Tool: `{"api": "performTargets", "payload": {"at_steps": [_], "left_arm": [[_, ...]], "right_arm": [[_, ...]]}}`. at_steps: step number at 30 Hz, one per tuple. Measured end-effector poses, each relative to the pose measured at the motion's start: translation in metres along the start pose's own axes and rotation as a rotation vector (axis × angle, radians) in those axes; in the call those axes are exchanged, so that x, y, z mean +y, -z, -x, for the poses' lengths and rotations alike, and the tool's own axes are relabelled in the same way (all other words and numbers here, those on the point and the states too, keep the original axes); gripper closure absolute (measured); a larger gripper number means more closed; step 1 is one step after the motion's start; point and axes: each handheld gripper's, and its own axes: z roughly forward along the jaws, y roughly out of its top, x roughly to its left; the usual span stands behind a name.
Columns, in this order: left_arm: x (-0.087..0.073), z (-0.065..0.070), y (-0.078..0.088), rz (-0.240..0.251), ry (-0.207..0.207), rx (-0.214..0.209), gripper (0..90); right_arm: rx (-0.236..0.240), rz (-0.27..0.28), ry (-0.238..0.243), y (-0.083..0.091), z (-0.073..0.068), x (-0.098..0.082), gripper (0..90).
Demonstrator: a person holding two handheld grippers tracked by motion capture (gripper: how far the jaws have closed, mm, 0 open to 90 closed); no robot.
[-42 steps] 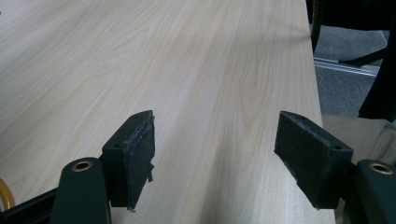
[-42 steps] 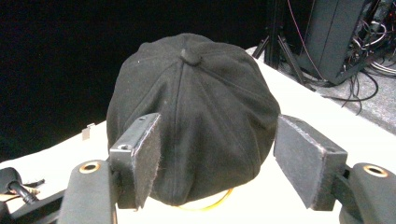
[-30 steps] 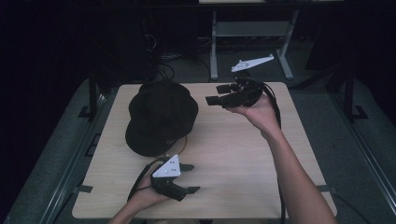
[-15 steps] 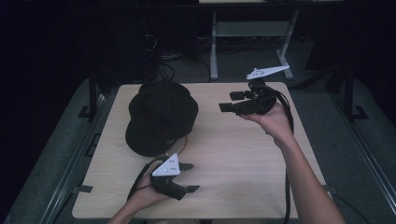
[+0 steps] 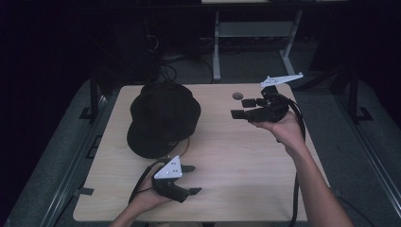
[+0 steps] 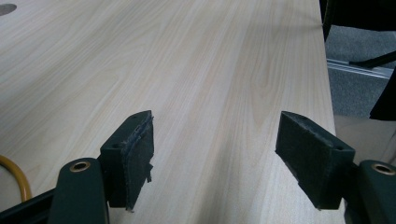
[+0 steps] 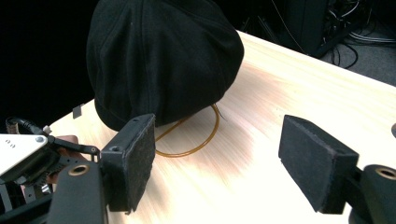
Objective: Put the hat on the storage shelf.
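Observation:
A black cap (image 5: 163, 118) lies on the left back part of the wooden table (image 5: 246, 161), with a thin yellow ring (image 5: 185, 145) poking out from under its near edge. My left gripper (image 5: 191, 179) rests low near the table's front edge, open, pointing right; its pads (image 6: 135, 154) frame bare wood. My right gripper (image 5: 243, 109) is held above the right back of the table, open and empty, pointing left at the cap. In the right gripper view the cap (image 7: 163, 60) and ring (image 7: 205, 140) lie beyond the open jaws.
A round cable hole (image 5: 237, 96) sits in the tabletop near the back edge. Behind the table stand metal desk legs (image 5: 216, 52) and tangled cables (image 5: 163, 71) on the floor. The table's right edge (image 6: 327, 70) runs close beside the left gripper.
The right gripper has drifted to the right and a little nearer, away from the cap, staying open. The left gripper and the cap have not moved.

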Motion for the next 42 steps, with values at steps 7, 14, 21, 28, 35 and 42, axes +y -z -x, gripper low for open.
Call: {"api": "performTargets", "payload": {"at_steps": [7,14,21,28,35,42], "left_arm": [[-0.001,0.0,0.001,0.004,0.016,0.006,27.6],[-0.001,-0.001,0.001,0.013,0.022,0.011,27.6],[-0.001,-0.001,0.001,0.008,0.023,0.01,27.4],[-0.002,-0.002,0.0,0.005,0.022,0.01,27.4],[-0.002,-0.002,0.001,0.002,0.02,0.012,27.4],[-0.003,-0.002,-0.001,-0.007,0.019,0.01,27.3]], "right_arm": [[-0.001,-0.001,-0.017,0.005,0.004,-0.012,26.7],[-0.005,-0.003,-0.035,0.01,0.009,-0.026,26.2],[-0.009,-0.002,-0.054,0.016,0.014,-0.042,25.8],[-0.013,0.005,-0.074,0.023,0.016,-0.058,25.2],[-0.014,0.003,-0.084,0.03,0.016,-0.076,25.2],[-0.017,-0.005,-0.097,0.038,0.017,-0.097,25.1]]}}
